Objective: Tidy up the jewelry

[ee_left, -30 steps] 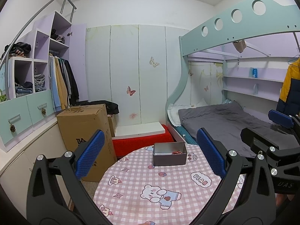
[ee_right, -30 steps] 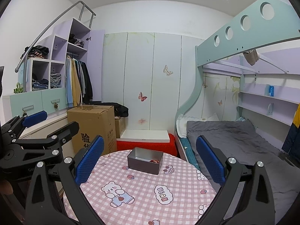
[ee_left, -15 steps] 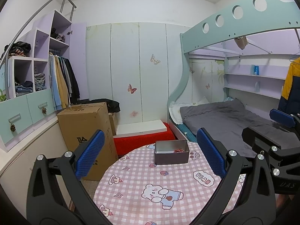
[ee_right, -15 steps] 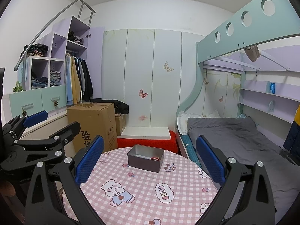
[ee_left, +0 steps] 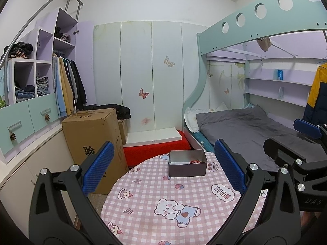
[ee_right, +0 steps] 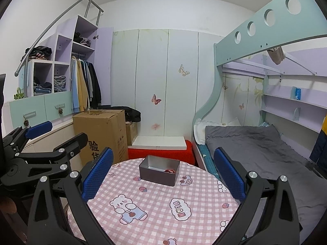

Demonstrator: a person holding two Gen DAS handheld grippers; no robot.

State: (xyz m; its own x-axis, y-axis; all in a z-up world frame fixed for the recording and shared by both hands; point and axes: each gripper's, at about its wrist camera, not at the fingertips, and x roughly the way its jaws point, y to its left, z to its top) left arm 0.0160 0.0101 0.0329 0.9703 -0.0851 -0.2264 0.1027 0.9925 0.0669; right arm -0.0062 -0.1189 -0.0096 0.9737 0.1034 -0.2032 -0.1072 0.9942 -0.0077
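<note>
A dark grey metal box (ee_left: 187, 165) stands open near the far edge of a round table with a pink checked cloth (ee_left: 155, 204). A small red piece of jewelry (ee_left: 195, 161) lies in the box's right corner; it also shows in the right wrist view (ee_right: 170, 171), inside the box (ee_right: 159, 170). My left gripper (ee_left: 163, 167) is open and empty, held above the table's near side. My right gripper (ee_right: 163, 169) is open and empty, beside the left one and to its right. Each gripper shows at the other view's edge.
A tall cardboard box (ee_left: 92, 140) stands left of the table. A red bench with a white board (ee_left: 155, 140) is behind it. A bunk bed with grey bedding (ee_left: 245, 126) fills the right. Shelves and hanging clothes (ee_left: 67, 85) line the left wall.
Both views have tilted slightly upward, so the box and table sit a little lower in the frame. Both grippers stay open and empty.
</note>
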